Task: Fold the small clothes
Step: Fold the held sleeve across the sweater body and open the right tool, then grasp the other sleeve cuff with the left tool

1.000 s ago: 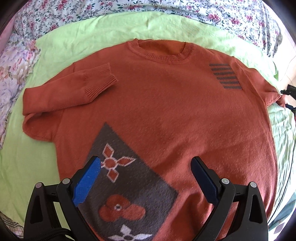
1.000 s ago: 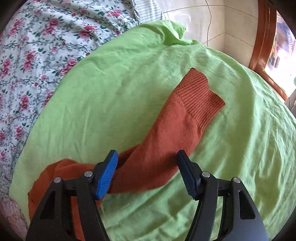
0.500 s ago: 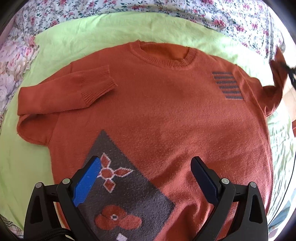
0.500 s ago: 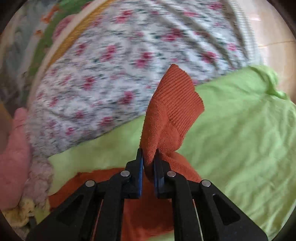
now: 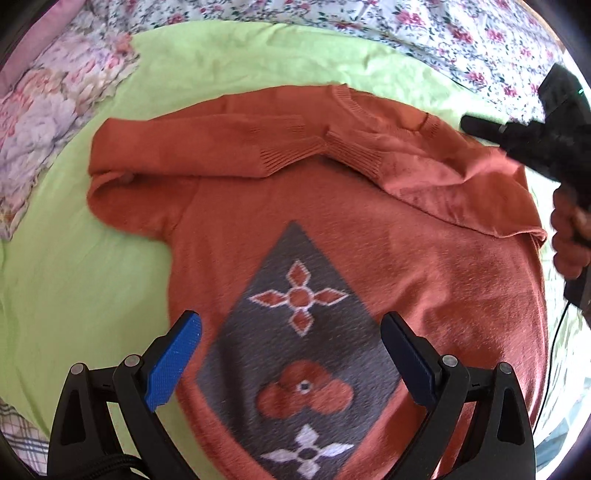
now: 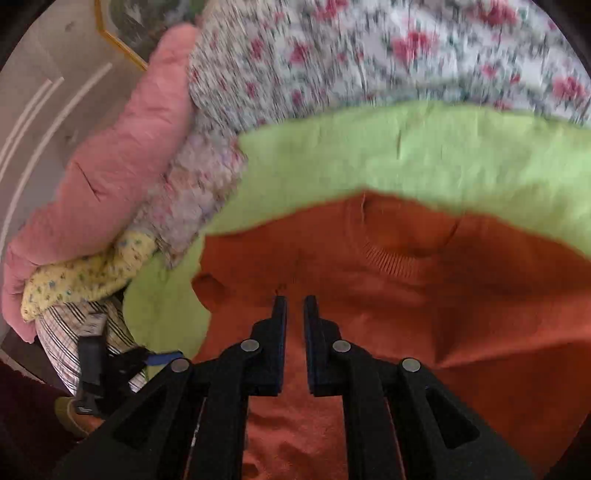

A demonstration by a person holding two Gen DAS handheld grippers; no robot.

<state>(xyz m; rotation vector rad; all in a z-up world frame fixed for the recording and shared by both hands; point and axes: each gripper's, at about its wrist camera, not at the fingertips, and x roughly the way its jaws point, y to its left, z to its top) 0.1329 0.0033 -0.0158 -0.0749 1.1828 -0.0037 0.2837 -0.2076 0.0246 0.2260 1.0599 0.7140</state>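
Note:
An orange knit sweater [image 5: 424, 258] with a grey diamond panel lies flat on a green sheet [image 5: 74, 277]. Both sleeves are folded across the chest, their ribbed cuffs [image 5: 325, 147] meeting below the collar. My left gripper [image 5: 291, 350] is open and empty above the grey panel near the hem. My right gripper [image 6: 294, 306] hovers over the sweater [image 6: 443, 314] near the collar, its jaws slightly apart with nothing between them. The right gripper also shows in the left wrist view [image 5: 524, 136] at the sweater's right shoulder.
A floral bedspread [image 5: 424, 33] lies beyond the green sheet. Pink and floral pillows [image 6: 110, 166] are stacked at the left, with a plaid cloth [image 6: 92, 332] below them. The left gripper [image 6: 122, 362] shows at the lower left of the right wrist view.
My right gripper carried the right sleeve over onto the chest and let it go; its jaws have parted. The left gripper shifted so the sweater sits further right in its view.

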